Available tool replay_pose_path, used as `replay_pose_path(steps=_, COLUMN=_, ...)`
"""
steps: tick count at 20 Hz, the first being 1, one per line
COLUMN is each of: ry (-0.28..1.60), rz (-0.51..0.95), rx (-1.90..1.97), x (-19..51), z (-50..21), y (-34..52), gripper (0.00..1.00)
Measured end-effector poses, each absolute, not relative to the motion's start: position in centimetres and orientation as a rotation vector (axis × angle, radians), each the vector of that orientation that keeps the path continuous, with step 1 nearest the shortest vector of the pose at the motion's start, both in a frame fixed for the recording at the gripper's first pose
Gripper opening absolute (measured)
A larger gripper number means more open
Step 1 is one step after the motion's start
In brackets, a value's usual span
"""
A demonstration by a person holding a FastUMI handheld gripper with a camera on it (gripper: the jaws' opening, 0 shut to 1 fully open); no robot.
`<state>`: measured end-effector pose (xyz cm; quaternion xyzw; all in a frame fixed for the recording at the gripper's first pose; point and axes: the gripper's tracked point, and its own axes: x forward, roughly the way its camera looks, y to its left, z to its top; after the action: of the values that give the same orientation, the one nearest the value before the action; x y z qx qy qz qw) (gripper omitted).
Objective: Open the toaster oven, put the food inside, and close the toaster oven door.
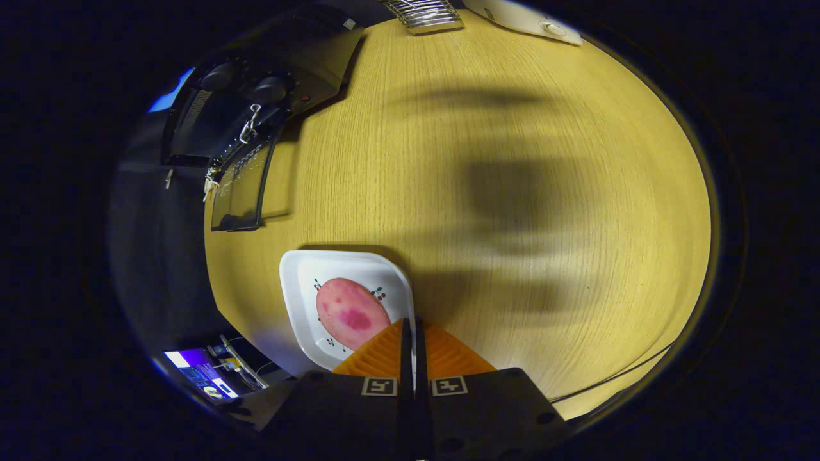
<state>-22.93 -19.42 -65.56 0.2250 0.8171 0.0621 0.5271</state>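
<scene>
My gripper (411, 326) is shut with nothing between its fingers, held above the wooden table (487, 192). Just ahead of the fingertips and slightly left lies a white square plate (301, 282) with a round pink slice of food (351, 312) on it. The fingertips overlap the plate's near right edge. Far beyond, to the left, stands the black toaster oven (256, 96) with two knobs on top. Its glass door (240, 186) hangs open, lowered toward the table.
A metal rack (426, 14) and a white device (525, 18) lie at the table's far edge. A thin cable (615, 378) runs along the table's right side. A lit screen (198, 371) sits below the table's left edge.
</scene>
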Motion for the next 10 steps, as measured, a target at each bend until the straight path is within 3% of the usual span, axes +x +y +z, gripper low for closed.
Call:
replay_pose_path(steps=5, ry=1.86, rz=0.107, rx=0.859, x=-22.8, z=-65.1, y=-19.0, gripper=0.05)
replay_pose_path(steps=10, ry=1.74, rz=-0.032, rx=1.049, x=-24.6, z=-63.7, y=-19.2, gripper=0.05)
